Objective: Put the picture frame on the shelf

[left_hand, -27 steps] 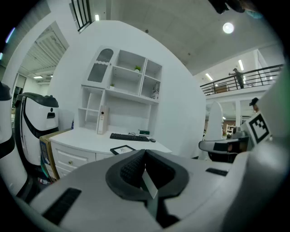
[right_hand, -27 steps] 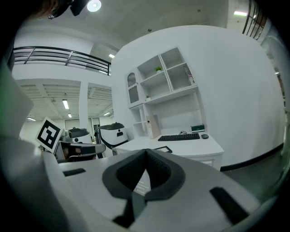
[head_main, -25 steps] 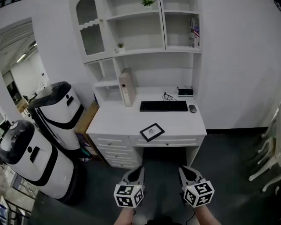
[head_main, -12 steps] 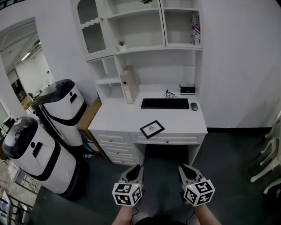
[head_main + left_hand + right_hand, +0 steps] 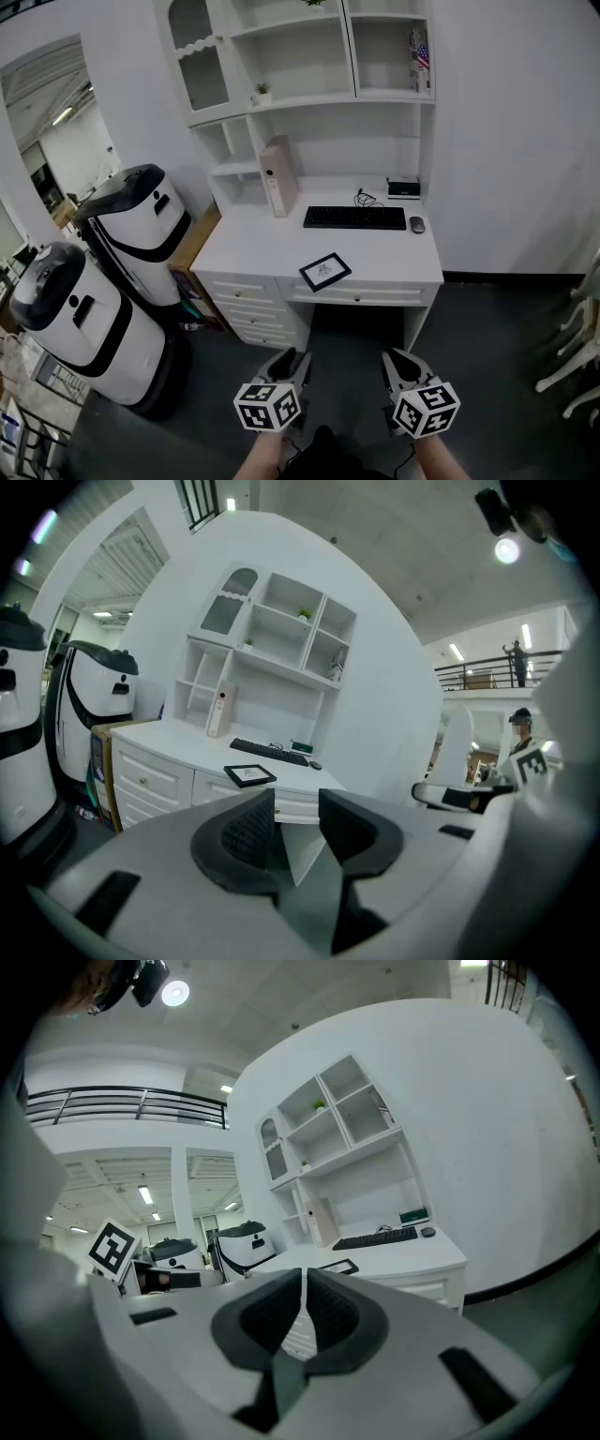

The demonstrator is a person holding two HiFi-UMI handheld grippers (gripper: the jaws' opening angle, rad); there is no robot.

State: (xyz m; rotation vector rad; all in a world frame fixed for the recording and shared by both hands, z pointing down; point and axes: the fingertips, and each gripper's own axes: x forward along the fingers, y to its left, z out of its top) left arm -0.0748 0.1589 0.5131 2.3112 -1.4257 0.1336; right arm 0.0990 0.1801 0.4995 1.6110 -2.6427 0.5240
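Ahead on the surface (image 5: 262, 253) the picture frame (image 5: 325, 271) lies flat, askew, nearer the left claw (image 5: 291, 359), just spreading and empty, than the pressed-together right claw (image 5: 397, 362).

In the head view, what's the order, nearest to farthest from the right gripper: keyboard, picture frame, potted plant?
From the right gripper:
1. Picture frame, near the desk's front edge.
2. Keyboard, farther back on the desk.
3. Potted plant, up on the shelf, left.

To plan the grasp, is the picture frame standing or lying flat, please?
Lying flat: the picture frame rests face up on the desk.
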